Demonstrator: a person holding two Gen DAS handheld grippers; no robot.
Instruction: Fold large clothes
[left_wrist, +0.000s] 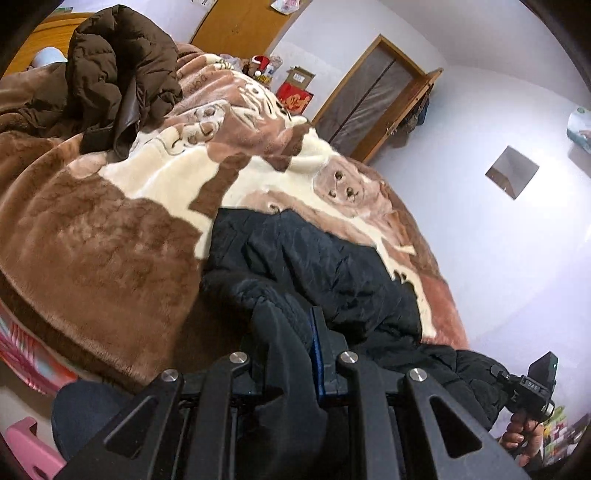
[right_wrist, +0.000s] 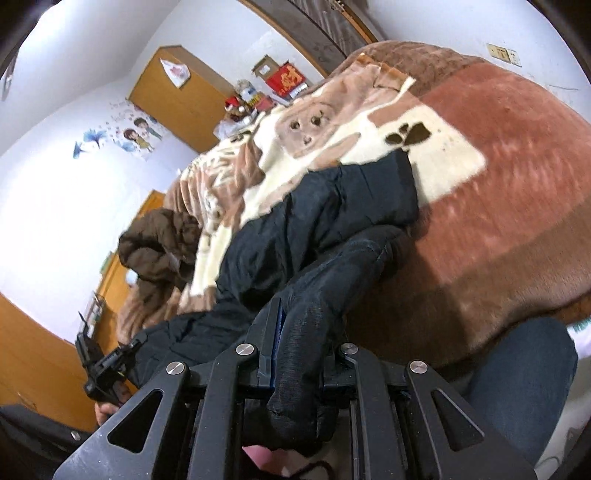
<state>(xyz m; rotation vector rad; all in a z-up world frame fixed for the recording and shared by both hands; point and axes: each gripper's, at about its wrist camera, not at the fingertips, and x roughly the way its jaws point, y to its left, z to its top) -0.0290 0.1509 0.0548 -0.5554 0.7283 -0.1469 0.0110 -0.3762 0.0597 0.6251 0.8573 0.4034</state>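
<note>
Between the jaws of the left gripper (left_wrist: 295, 332) sits a bunched edge of the black quilted padded jacket (left_wrist: 317, 266), clenched tight; the right gripper (right_wrist: 295, 332) likewise grasps another black fold of the same jacket. Ahead of both jaws the rest of the garment drapes down onto the plush brown and cream animal-print blanket (left_wrist: 110, 236). To fold it well, I judge both grips should stay level and equally taut, carrying the held edge forward over the body so the padding lies flat without twisting.
</note>
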